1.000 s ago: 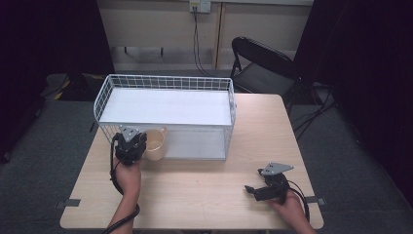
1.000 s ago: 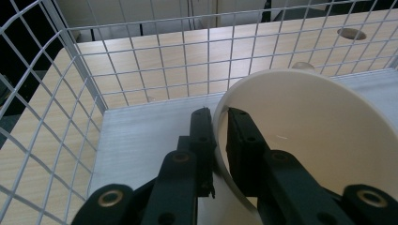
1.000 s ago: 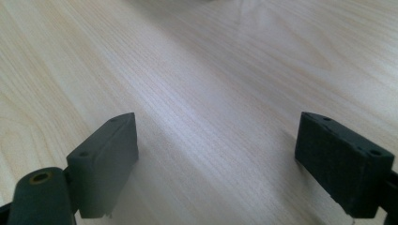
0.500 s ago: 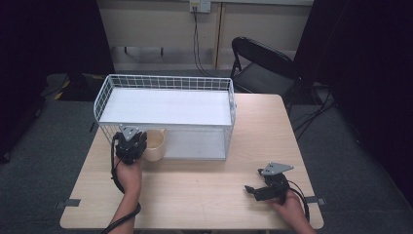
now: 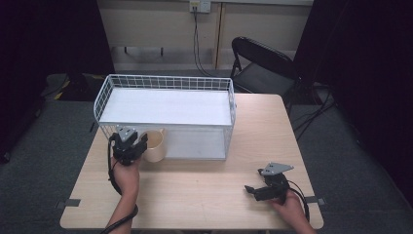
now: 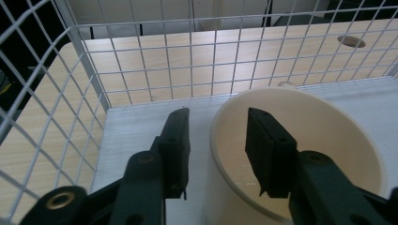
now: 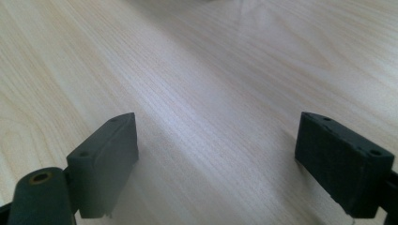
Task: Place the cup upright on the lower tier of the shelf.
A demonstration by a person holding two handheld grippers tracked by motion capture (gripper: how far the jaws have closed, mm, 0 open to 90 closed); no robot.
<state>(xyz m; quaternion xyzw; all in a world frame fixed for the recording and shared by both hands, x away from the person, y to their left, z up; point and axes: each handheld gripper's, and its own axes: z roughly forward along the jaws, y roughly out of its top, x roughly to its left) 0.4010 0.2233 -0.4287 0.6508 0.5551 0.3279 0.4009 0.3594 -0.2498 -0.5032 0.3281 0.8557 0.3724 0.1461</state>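
Observation:
A cream cup (image 6: 300,154) stands upright on the white floor of a wire basket (image 6: 141,70), close to one of its corners. My left gripper (image 6: 218,112) straddles the cup's rim, one jaw outside and one inside. Its jaws have just been opening; a gap shows on each side of the wall, so the pads do not press on it. From above, the left gripper (image 5: 136,146) and cup (image 5: 156,145) sit at the basket's (image 5: 165,80) front left. My right gripper (image 5: 252,190) lies low over the table (image 5: 195,190) at the front right, open (image 7: 216,126) and holding nothing.
The basket takes up the back middle of the table, with high mesh walls around the cup. Bare wood runs along the front and the right side. A black folding chair (image 5: 263,63) stands behind the table, and cables hang on the back wall.

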